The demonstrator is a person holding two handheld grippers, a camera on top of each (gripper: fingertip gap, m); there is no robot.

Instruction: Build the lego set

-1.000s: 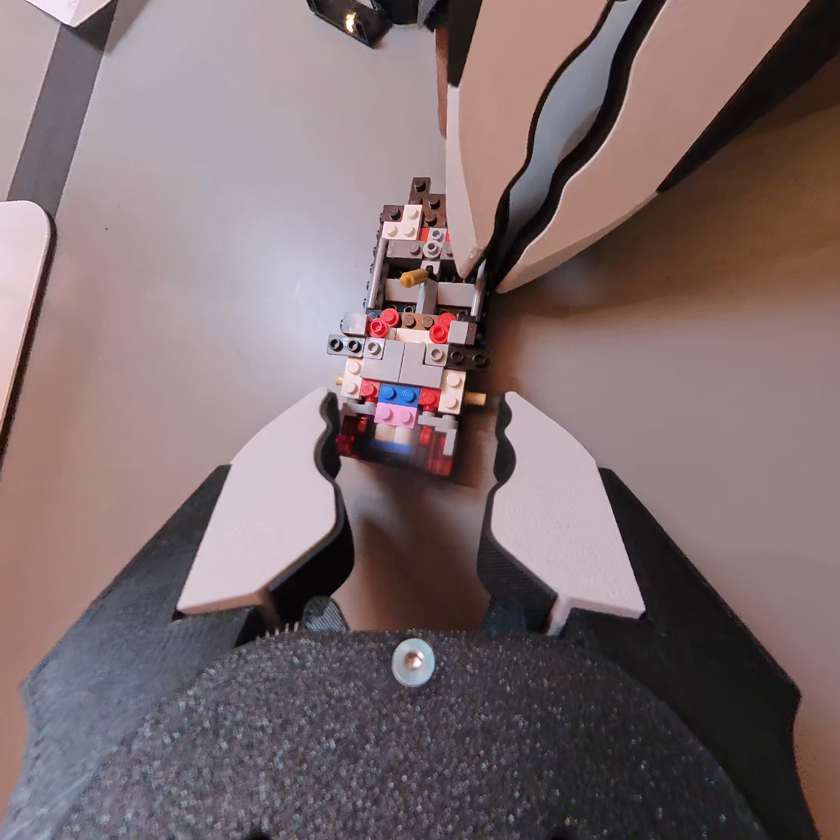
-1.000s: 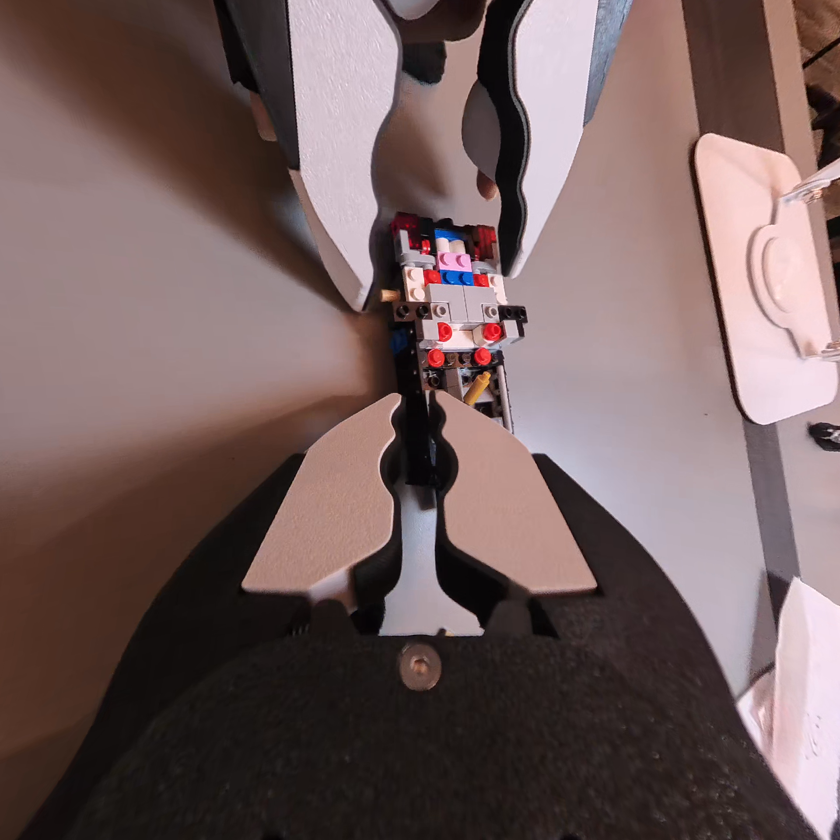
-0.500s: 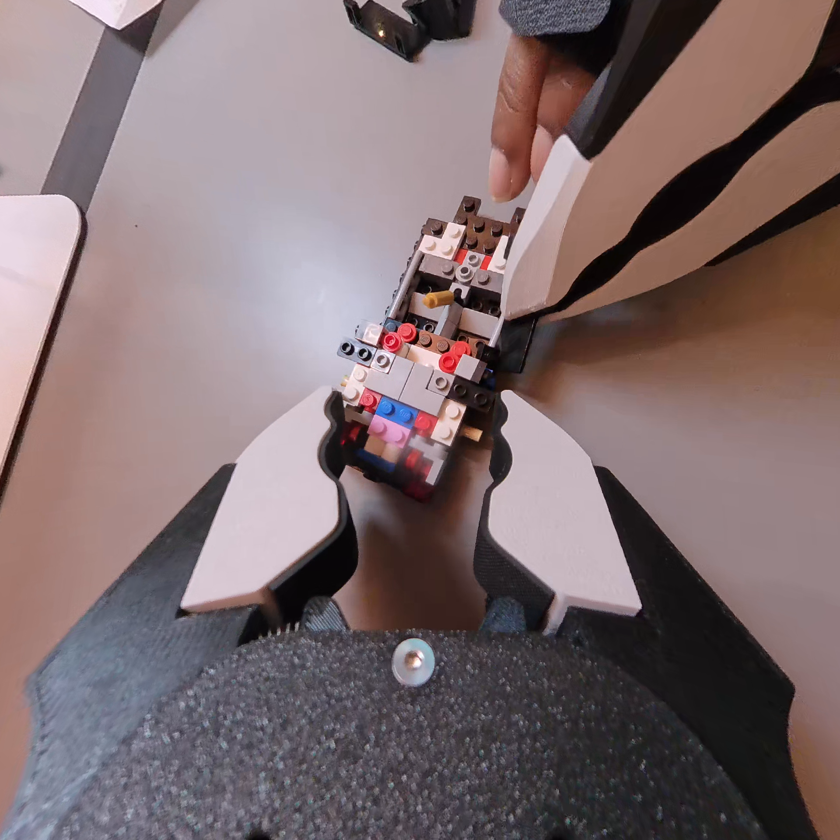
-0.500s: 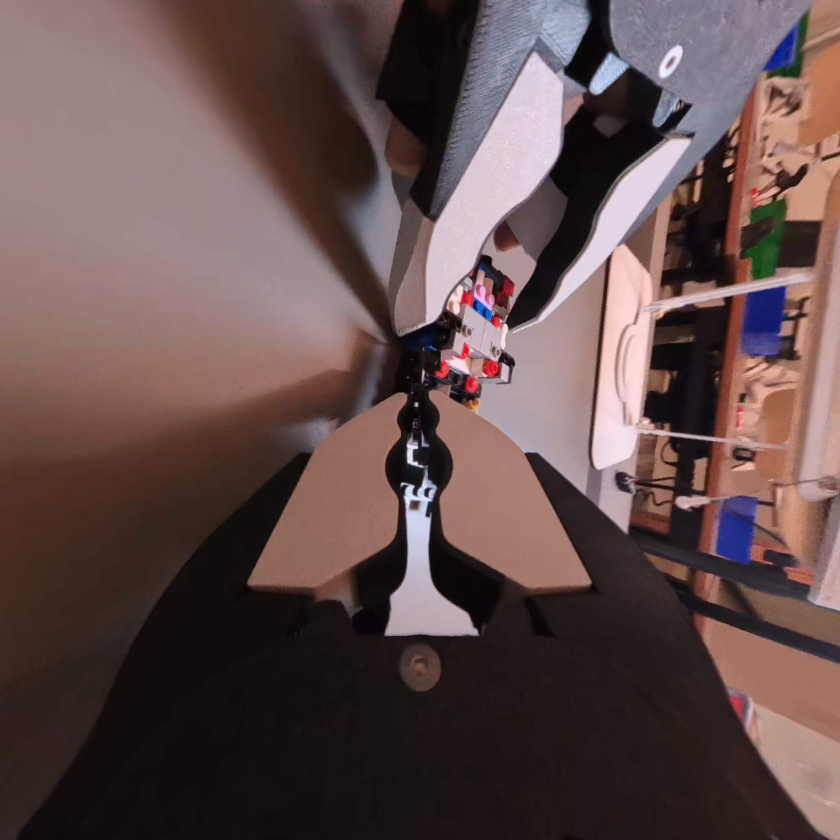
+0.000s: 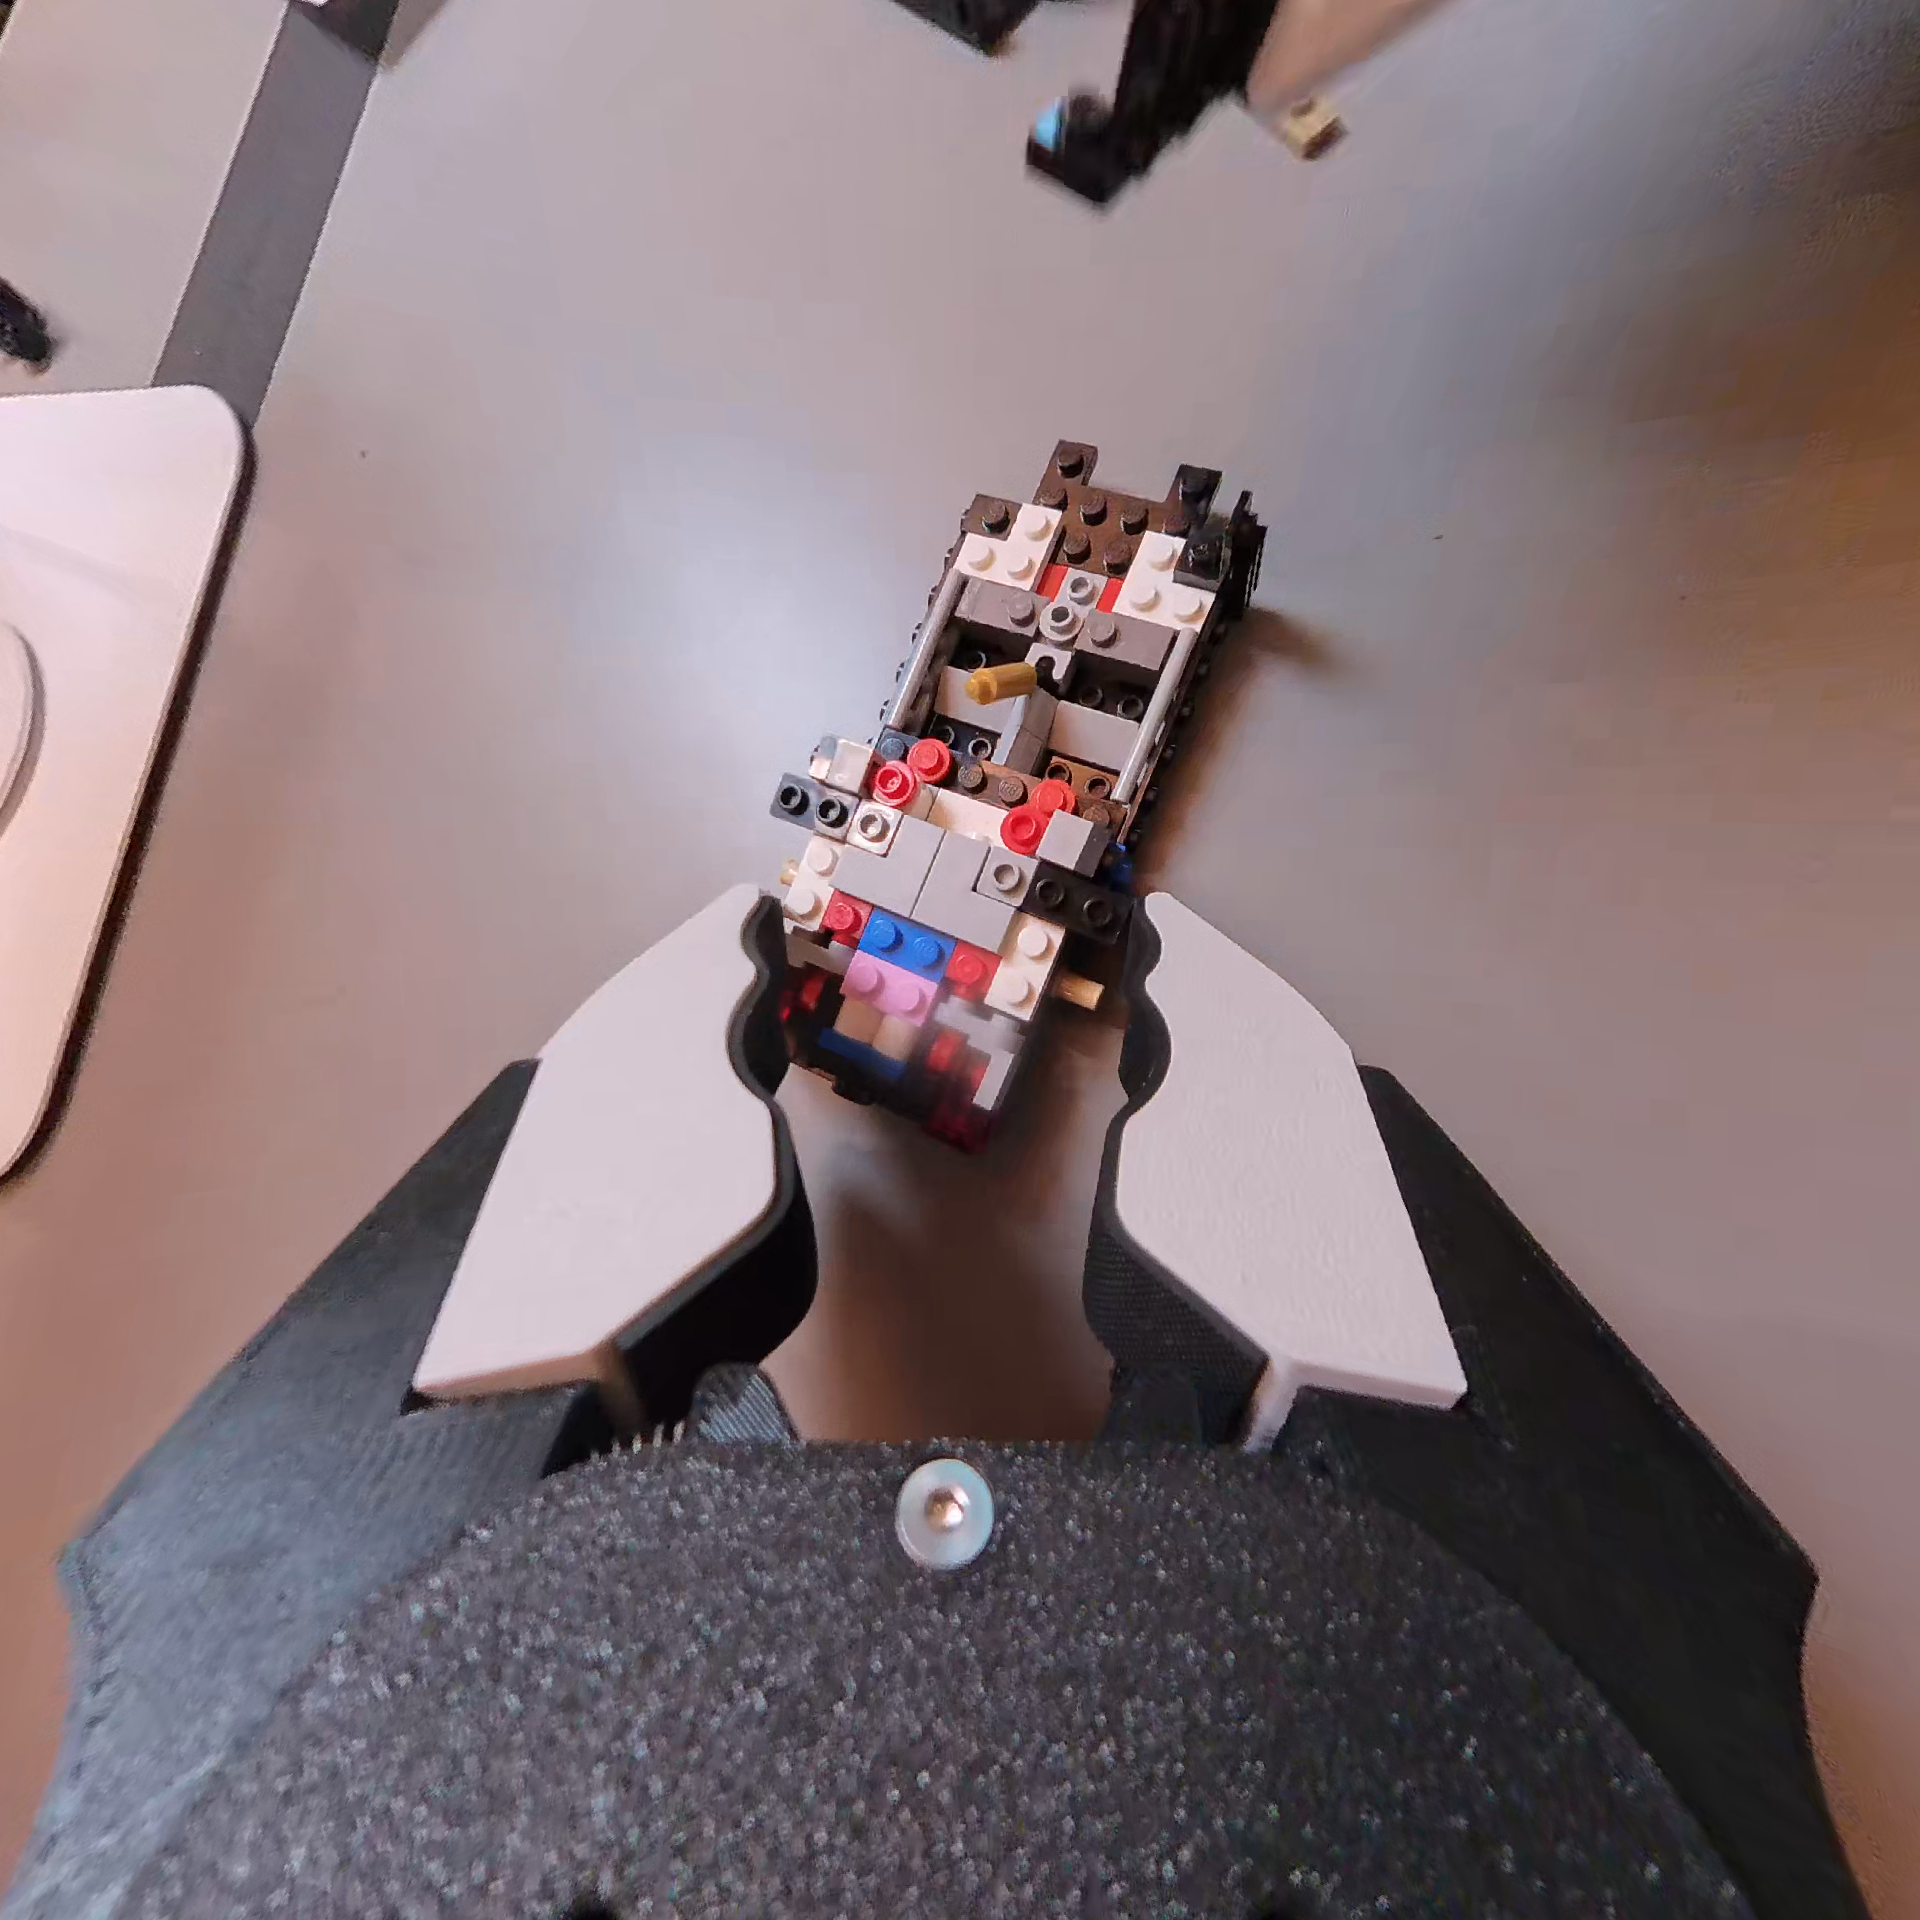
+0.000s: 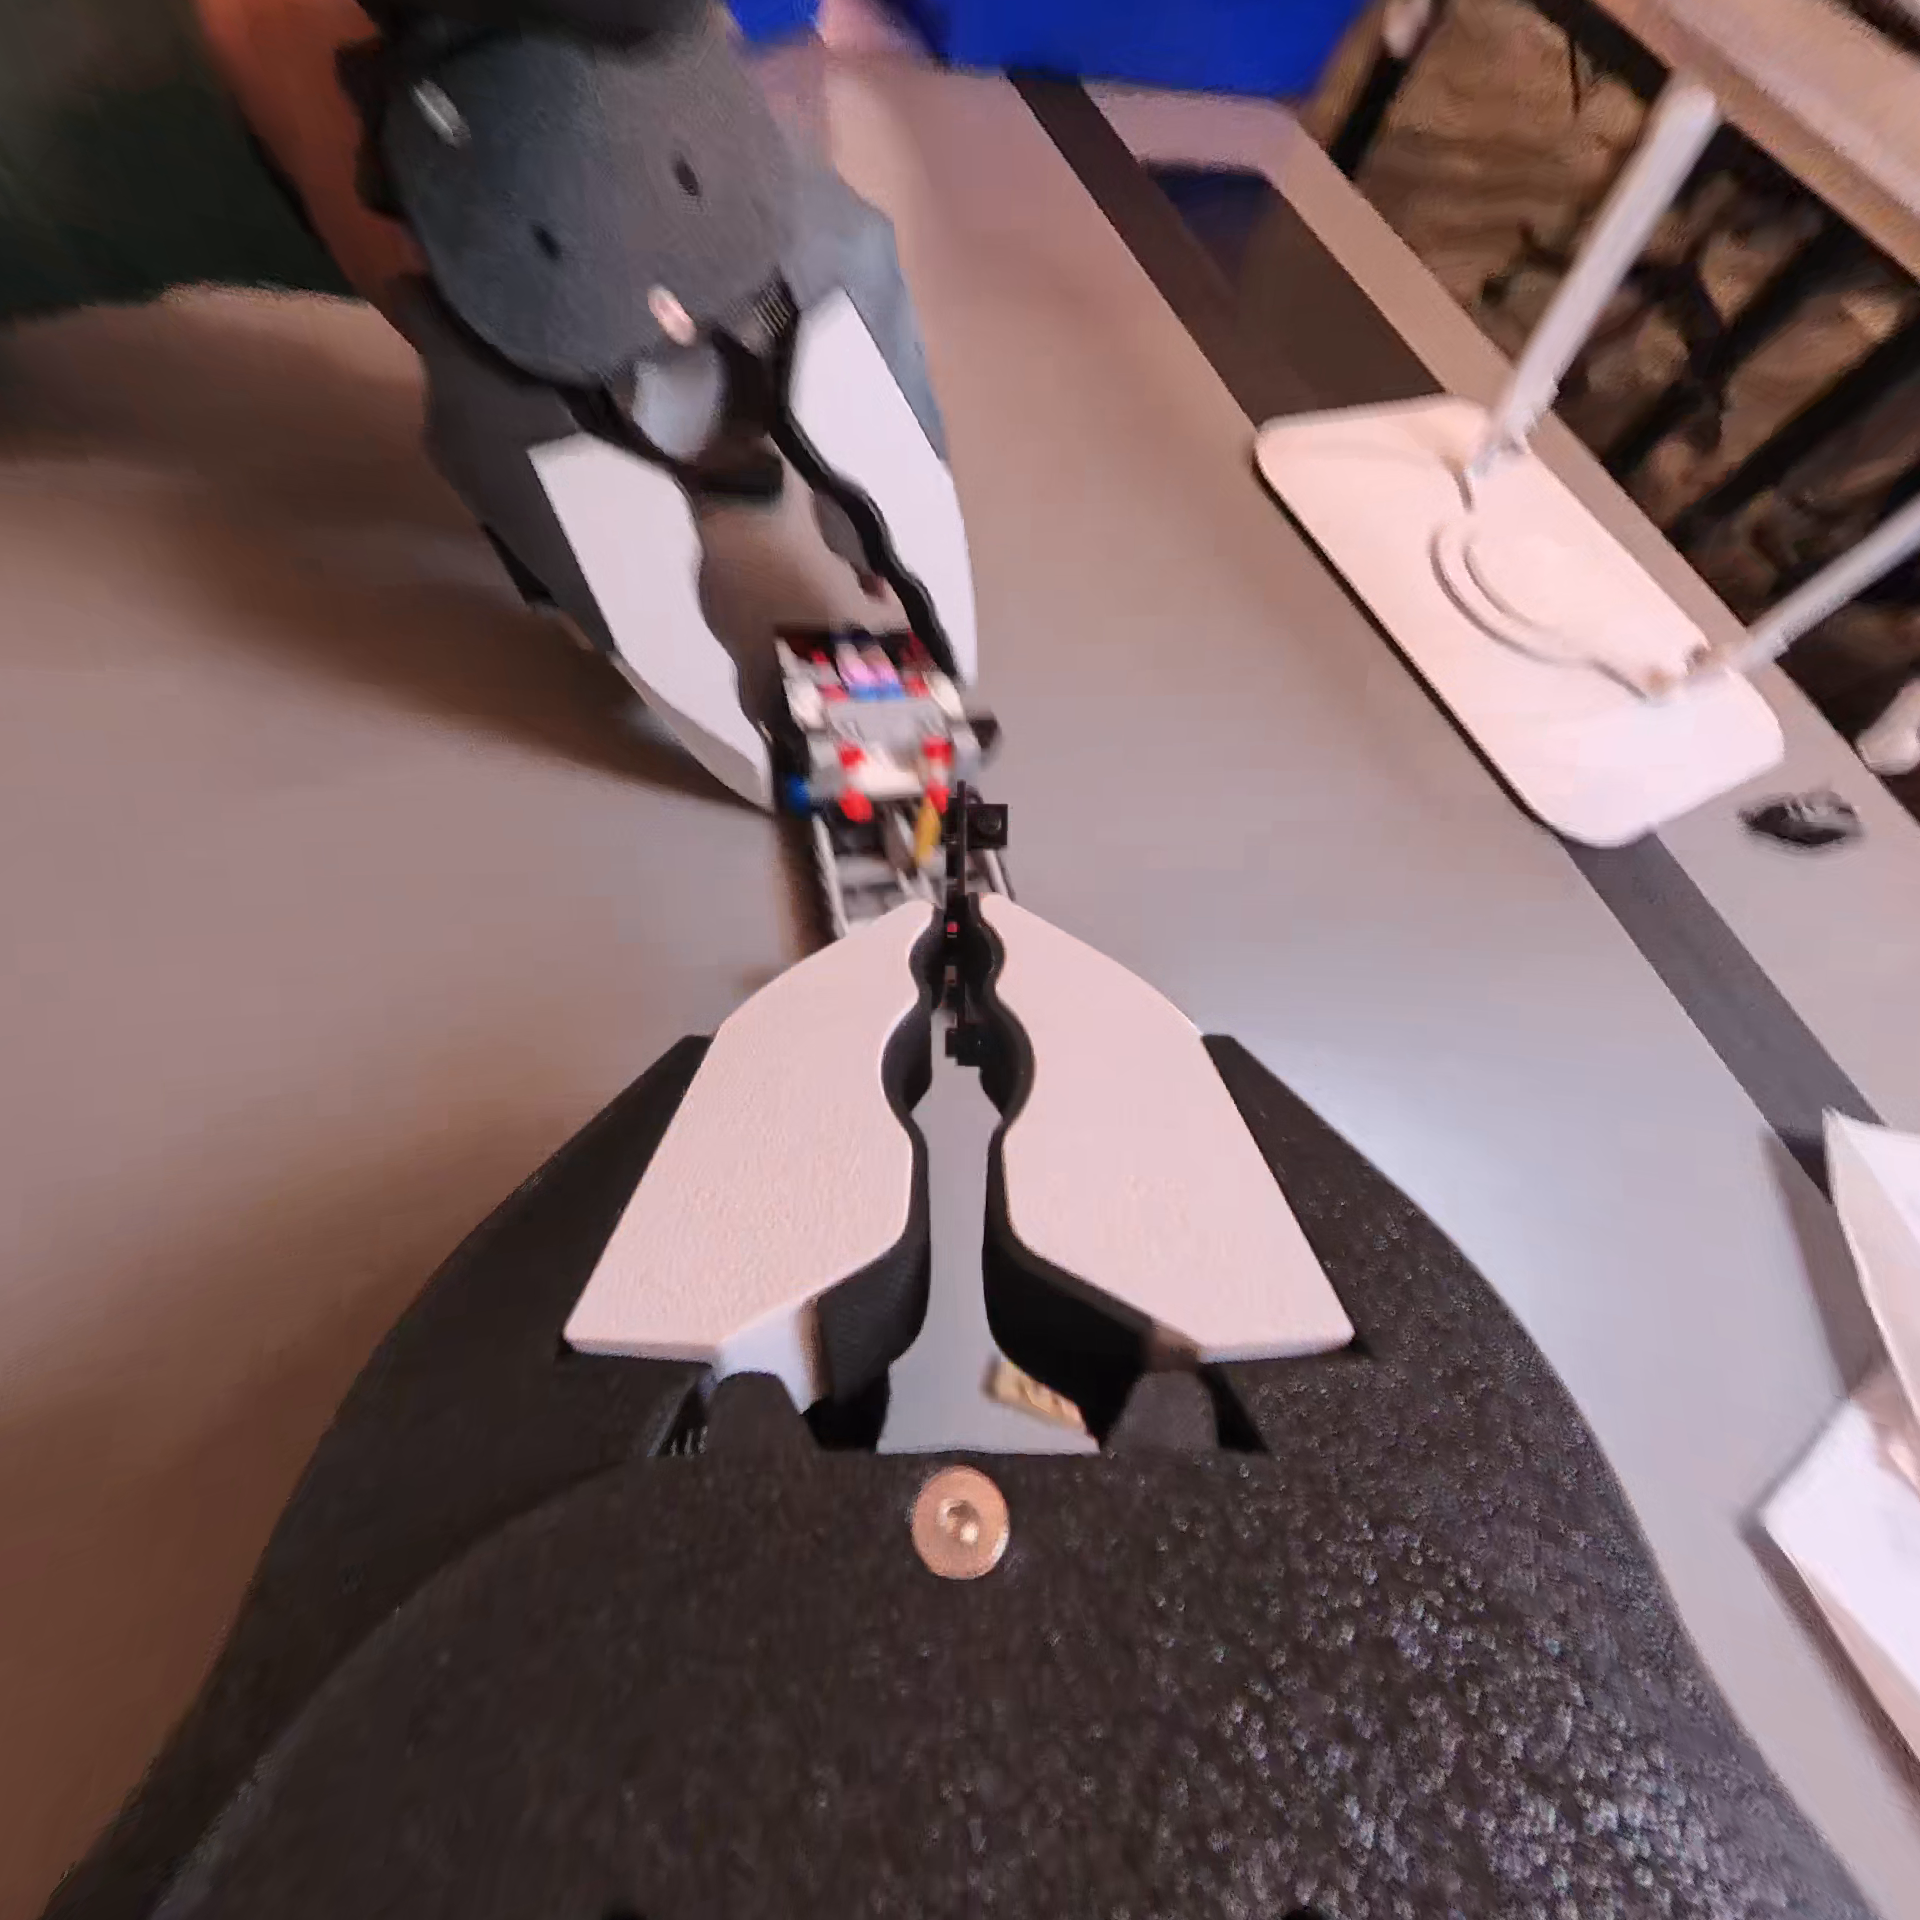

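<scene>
Slippage is the main worry: the right tool (image 6: 951, 914) is closed on a thin black brick strip (image 6: 961, 935), pinched only at the fingertips, so a small twist could drop it. The left tool (image 5: 940, 935) is spread open around the near end of the brick car (image 5: 1003, 810) on the grey bench (image 5: 623, 416), gripping nothing, so a nudge would skid the car. Motion blur hides the strip's shape; a white base (image 6: 1507, 613) sits at 2 o'clock

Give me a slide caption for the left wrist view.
Open left tool straddling the near end of a multicolored brick car on a gray table.
</scene>
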